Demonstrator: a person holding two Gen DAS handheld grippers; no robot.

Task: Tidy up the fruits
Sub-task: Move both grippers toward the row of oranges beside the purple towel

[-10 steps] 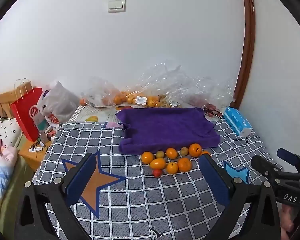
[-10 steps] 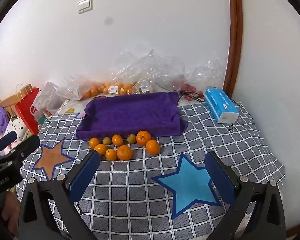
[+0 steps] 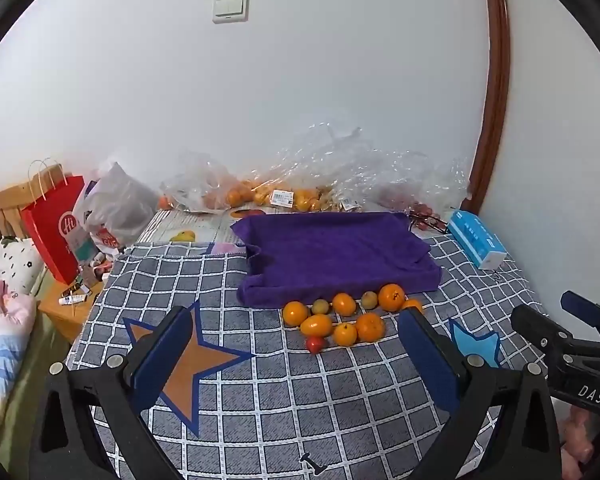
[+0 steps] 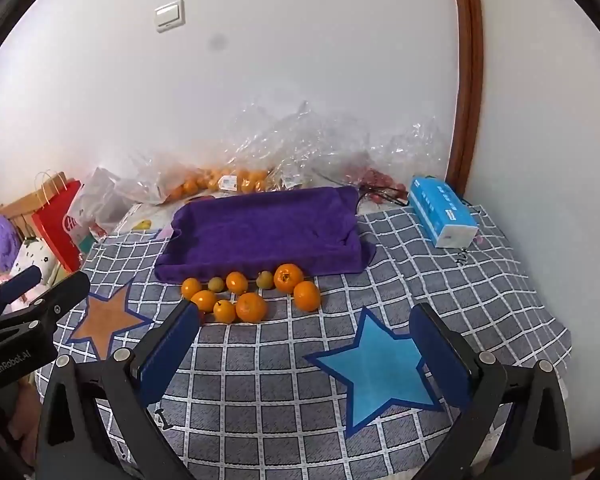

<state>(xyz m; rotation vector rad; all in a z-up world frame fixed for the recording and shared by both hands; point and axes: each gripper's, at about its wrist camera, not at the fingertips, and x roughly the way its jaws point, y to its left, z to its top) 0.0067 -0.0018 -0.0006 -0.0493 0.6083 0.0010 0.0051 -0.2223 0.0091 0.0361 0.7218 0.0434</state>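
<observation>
Left wrist view: left tool (image 3: 296, 356) gapes empty above the bench (image 3: 260, 408); right tool (image 4: 304, 344) likewise; fruits (image 3: 340, 316) cluster touching the towel (image 3: 336, 256); best approach low, straddling one outer fruit, closing gently.

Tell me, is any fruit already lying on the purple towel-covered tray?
No, the purple towel-covered tray is bare, and the orange and greenish fruits all lie on the grey checked cloth in front of it.
</observation>
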